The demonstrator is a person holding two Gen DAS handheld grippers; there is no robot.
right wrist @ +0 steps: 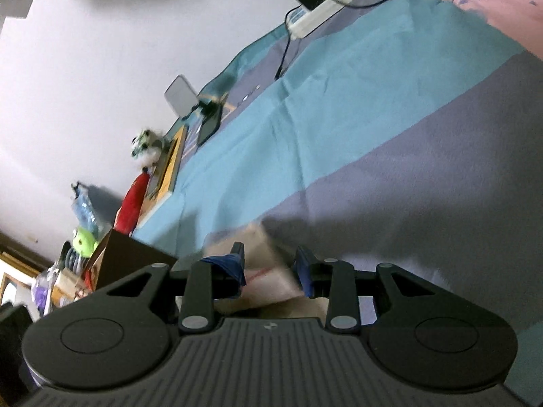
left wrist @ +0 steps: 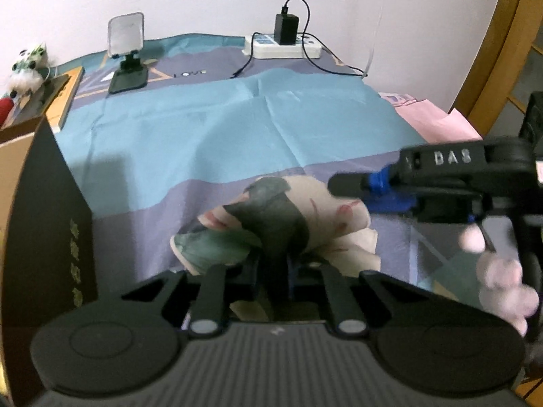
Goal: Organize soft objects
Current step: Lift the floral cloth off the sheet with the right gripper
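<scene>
A soft floral cloth (left wrist: pixel 271 224), cream with dark green and pink marks, lies bunched on the blue and purple tablecloth (left wrist: pixel 237 125). My left gripper (left wrist: pixel 275 264) is shut on the near part of the cloth. My right gripper (left wrist: pixel 349 185) comes in from the right in the left wrist view and touches the cloth's right side. In the right wrist view the right gripper (right wrist: pixel 271 264) is open, with a cream edge of the cloth (right wrist: pixel 268 271) between its blue pads.
A dark box (left wrist: pixel 47 203) stands at the left with a red item (right wrist: pixel 130 207) and small toys behind it. A phone stand (left wrist: pixel 127 51) and a white power strip (left wrist: pixel 281 45) with a charger sit at the back. A pink sheet (left wrist: pixel 434 115) lies at the right.
</scene>
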